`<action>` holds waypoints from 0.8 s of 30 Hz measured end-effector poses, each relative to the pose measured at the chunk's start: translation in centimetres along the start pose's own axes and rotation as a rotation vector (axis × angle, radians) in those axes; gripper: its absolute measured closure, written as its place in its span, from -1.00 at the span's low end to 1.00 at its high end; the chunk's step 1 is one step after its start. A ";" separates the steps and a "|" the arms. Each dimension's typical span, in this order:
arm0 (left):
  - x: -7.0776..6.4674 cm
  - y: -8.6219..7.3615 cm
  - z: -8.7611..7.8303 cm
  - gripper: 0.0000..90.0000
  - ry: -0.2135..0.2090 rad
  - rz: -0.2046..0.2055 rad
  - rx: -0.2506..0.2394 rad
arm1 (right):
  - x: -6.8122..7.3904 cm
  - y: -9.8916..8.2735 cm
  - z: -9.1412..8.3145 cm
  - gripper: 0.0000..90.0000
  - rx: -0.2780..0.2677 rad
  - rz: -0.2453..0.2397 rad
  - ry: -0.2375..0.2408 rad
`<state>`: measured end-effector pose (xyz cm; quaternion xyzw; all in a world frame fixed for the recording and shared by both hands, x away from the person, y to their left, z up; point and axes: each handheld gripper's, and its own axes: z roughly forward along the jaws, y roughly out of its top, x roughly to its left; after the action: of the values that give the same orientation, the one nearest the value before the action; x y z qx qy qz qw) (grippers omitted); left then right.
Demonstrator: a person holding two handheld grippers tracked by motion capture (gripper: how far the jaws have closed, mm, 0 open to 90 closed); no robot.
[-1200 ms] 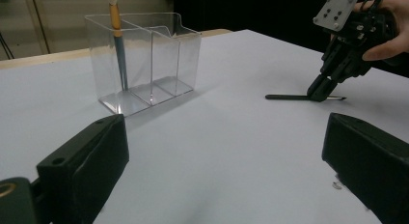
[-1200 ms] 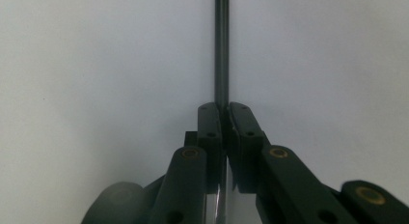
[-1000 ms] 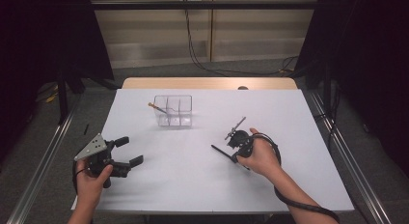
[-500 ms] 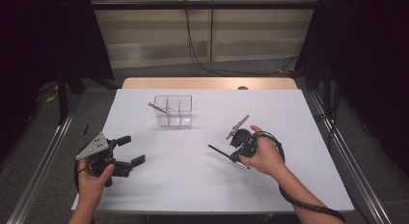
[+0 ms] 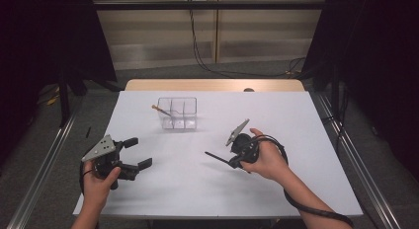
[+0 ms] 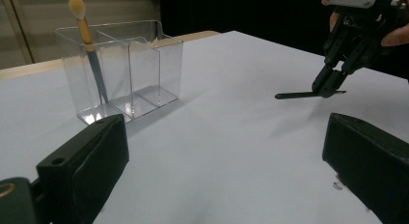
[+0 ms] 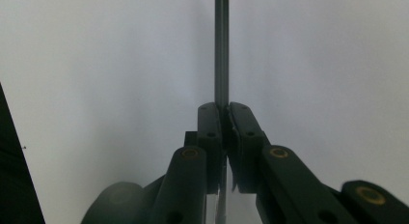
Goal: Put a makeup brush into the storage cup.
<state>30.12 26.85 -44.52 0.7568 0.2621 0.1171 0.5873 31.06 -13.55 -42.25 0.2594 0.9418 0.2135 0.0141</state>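
Pencil-thin dark stick (image 5: 217,158) sits clamped in the right gripper (image 5: 236,161) above the white bench (image 5: 296,120), mid-carry I judge, next needing tipping upright over the clear organizer (image 5: 178,113), while the left gripper (image 5: 141,152) gapes empty.

From where I stand, no writing, label, brand, number or sign can be read anywhere, neither on the things laid out nor on the walls behind.

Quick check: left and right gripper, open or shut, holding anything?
Left gripper: open, holding nothing.
Right gripper: shut on a thin dark stick.
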 end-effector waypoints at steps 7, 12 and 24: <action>-0.2 0.3 0.6 -0.95 -0.015 0.009 0.007 | 0.7 0.4 0.3 0.88 0.006 -0.041 0.024; -0.4 0.5 1.1 -0.95 -0.031 0.011 0.008 | 0.9 0.7 0.4 0.88 0.007 -0.057 0.035; -1.2 1.2 2.7 -0.95 -0.082 0.043 0.042 | 1.7 1.2 0.7 0.88 0.013 -0.108 0.047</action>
<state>30.80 23.75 -44.00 0.7786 0.2237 0.0930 0.5789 30.28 -11.46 -42.23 0.2033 0.9559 0.2122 0.0015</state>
